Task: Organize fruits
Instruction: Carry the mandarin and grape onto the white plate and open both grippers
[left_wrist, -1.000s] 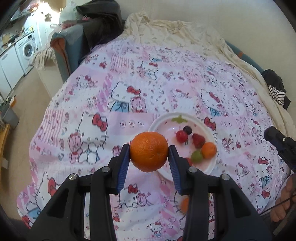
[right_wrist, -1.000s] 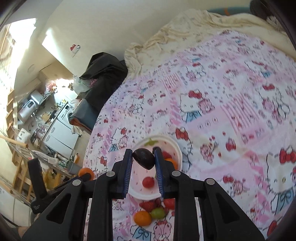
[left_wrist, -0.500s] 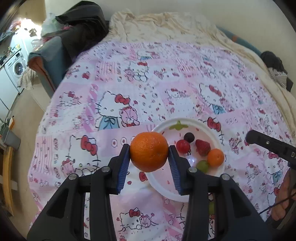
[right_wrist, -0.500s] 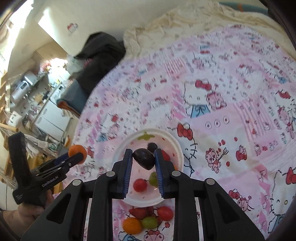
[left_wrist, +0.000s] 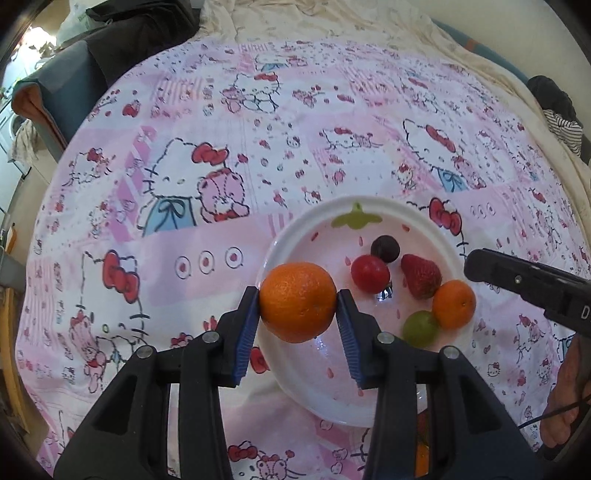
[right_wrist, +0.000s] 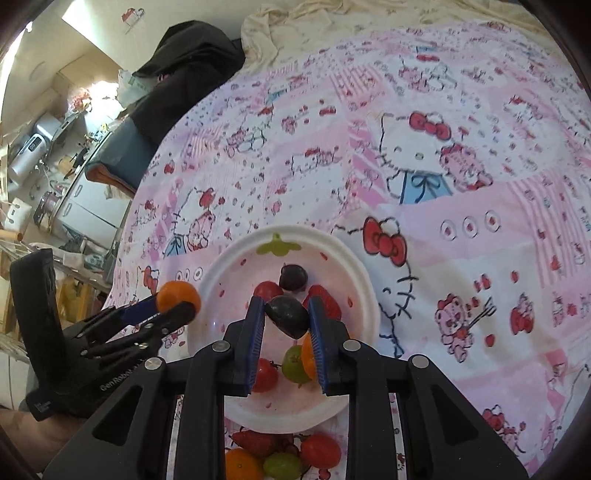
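Observation:
My left gripper is shut on a large orange, held just over the left rim of the white plate. On the plate lie a dark grape, a red cherry tomato, a strawberry, a small mandarin and a green grape. My right gripper is shut on a dark plum above the plate. In the right wrist view the left gripper with its orange is at the plate's left edge.
A pink cartoon-print quilt covers the bed. More loose fruit lies on it just below the plate. A dark coat and a blue chair stand at the bed's far left edge. A person's hand shows at right.
Both grippers have come down and closer to the plate, each keeping its fruit. The plate and its fruit look larger in both views.

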